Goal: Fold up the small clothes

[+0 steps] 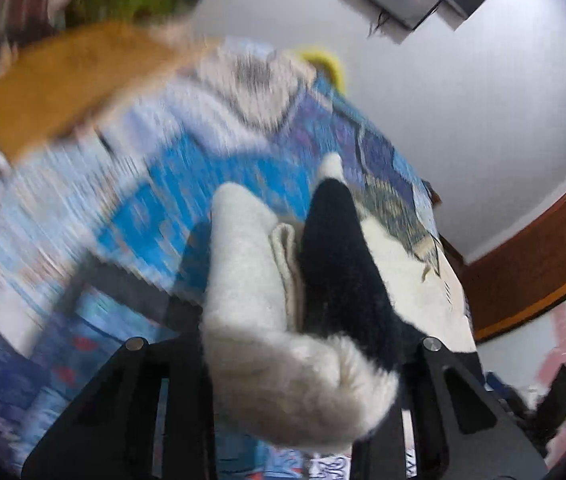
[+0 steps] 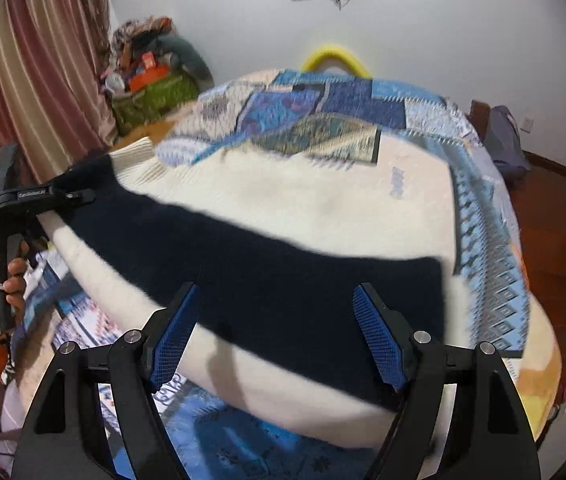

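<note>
On the bed (image 2: 495, 216), over its blue patchwork quilt (image 2: 347, 108), my left tool (image 1: 295, 264) pinches a bunched edge of the cream-and-navy sweater (image 2: 283, 208) at its left end, while my right tool (image 2: 275, 332) hangs spread above its near hem.

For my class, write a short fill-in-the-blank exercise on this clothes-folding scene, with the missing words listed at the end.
1. The fuzzy garment on the bed is cream with a broad ____ band across it.
2. The left hand-held gripper is ____ on a fold of that garment.
3. The right hand-held gripper hovers with its jaws ____, holding nothing.
4. The pads on the right hand-held gripper's fingers are ____ in colour.

Missing words: black; shut; open; blue
</note>
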